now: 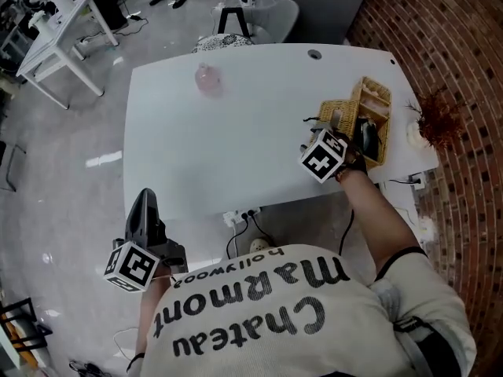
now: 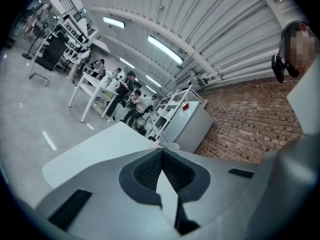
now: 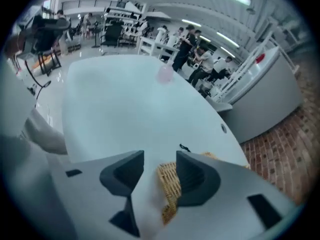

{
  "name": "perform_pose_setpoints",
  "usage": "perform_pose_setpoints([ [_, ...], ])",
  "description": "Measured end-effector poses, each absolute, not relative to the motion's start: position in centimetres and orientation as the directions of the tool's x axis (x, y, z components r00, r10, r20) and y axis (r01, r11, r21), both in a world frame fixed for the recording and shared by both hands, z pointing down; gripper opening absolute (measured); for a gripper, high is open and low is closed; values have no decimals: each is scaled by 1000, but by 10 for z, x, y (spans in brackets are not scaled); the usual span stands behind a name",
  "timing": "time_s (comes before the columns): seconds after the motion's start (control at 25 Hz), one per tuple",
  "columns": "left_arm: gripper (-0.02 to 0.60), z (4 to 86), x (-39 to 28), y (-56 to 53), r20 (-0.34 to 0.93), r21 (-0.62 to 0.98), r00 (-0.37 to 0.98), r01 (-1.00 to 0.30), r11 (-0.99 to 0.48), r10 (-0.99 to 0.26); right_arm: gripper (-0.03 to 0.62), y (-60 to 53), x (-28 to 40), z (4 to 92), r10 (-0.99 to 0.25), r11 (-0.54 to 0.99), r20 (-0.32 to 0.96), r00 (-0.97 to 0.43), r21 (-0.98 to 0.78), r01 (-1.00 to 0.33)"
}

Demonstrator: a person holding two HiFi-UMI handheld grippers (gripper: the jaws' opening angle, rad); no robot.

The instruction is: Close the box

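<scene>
1. i see a pale t-shirt (image 1: 314, 328) with black lettering across the back (it reads "chateau marmont", with "hollywood" smaller).
2. left gripper (image 2: 161, 153): grey shell, dark ribbed pads (image 2: 145, 171), black-and-white marker cube (image 1: 130, 267).
3. right gripper (image 3: 159, 160): same grey shell, dark pads, its own patterned cube (image 1: 324, 157).

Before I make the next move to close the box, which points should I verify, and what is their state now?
1. Box shut: not ok, the wicker box stands open.
2. Right tongs open: ok, jaws apart.
3. Wicker edge between them: ok, not clamped.
4. Left tongs away from box: ok, shut, empty.
5. Pink object clear of box: ok.
6. Contents below rim: cannot tell.
</scene>
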State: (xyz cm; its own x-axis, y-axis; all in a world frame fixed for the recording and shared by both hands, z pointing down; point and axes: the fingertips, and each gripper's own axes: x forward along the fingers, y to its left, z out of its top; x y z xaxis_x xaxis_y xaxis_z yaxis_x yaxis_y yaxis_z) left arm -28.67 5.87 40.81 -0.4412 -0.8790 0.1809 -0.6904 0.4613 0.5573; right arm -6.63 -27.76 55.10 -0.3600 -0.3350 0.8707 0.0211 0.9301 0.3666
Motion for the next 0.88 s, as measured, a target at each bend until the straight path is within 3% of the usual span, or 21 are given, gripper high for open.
perform_pose_setpoints([
  [0.32,3,407,-287,50,177,566,-433,-690,451,-884,213,-293,-46,584,-540,778,833,-121,549,306],
  [0.68,3,412,-285,47,176,569,-441,-684,456,-880,209,-306,-44,594,-700,568,705,-109,644,513],
  [0.88,3,410,-285,50,193,559,-447,-681,473,-873,187,-309,-51,596,-734,516,664,-143,682,519],
])
